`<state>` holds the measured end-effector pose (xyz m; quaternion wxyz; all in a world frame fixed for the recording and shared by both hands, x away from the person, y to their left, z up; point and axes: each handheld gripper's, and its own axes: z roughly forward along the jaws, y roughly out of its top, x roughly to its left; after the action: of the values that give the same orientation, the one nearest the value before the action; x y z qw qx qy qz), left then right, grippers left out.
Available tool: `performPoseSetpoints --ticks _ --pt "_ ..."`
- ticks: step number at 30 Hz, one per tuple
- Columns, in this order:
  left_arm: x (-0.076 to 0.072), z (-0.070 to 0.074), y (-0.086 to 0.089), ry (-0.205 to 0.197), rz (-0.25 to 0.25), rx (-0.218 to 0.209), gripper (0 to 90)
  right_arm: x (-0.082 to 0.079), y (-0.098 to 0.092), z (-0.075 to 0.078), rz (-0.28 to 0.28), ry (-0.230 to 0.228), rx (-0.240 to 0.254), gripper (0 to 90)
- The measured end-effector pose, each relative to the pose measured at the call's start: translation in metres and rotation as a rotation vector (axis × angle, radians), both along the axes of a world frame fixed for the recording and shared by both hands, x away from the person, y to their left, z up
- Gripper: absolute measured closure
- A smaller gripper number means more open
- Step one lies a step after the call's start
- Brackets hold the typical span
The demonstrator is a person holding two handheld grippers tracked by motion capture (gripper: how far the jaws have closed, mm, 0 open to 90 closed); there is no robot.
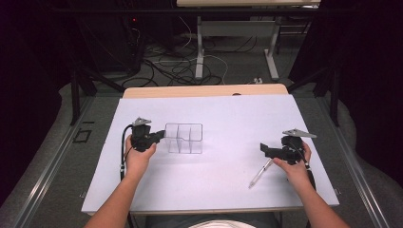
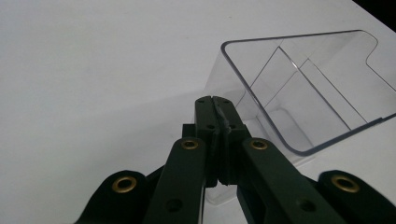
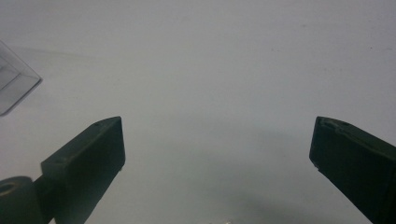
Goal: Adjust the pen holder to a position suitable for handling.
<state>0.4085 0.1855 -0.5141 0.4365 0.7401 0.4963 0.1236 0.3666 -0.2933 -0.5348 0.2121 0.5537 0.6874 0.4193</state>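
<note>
A clear plastic organizer (image 1: 184,138) with three compartments stands upright on the white table sheet (image 1: 223,118), left of centre. My left gripper (image 1: 163,135) is shut, its tips right at the organizer's left end. In the left gripper view the closed jaws (image 2: 215,100) lie against the outside of the organizer's (image 2: 308,93) clear wall; I see nothing pinched between them. A thin clear pen-like stick (image 1: 260,174) lies on the sheet at the front right. My right gripper (image 1: 264,148) hovers just above its far end, jaws wide open (image 3: 217,154) over bare sheet.
The wooden table edge (image 1: 204,90) shows beyond the sheet. Behind it are cables on the floor (image 1: 176,66) and the legs of another table (image 1: 199,52). A corner of the organizer (image 3: 14,86) shows in the right gripper view at far left.
</note>
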Motion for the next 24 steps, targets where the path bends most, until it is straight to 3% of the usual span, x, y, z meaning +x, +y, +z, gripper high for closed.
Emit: performPoseSetpoints --ticks 17,24 --pt "-0.009 -0.001 -0.028 0.025 -0.118 0.024 90.0 0.000 0.000 0.000 0.003 0.002 -0.002 3.3" --pt "-0.007 -0.004 -0.040 0.026 -0.126 0.013 90.0 0.000 0.000 -0.001 0.003 0.004 -0.003 3.3"
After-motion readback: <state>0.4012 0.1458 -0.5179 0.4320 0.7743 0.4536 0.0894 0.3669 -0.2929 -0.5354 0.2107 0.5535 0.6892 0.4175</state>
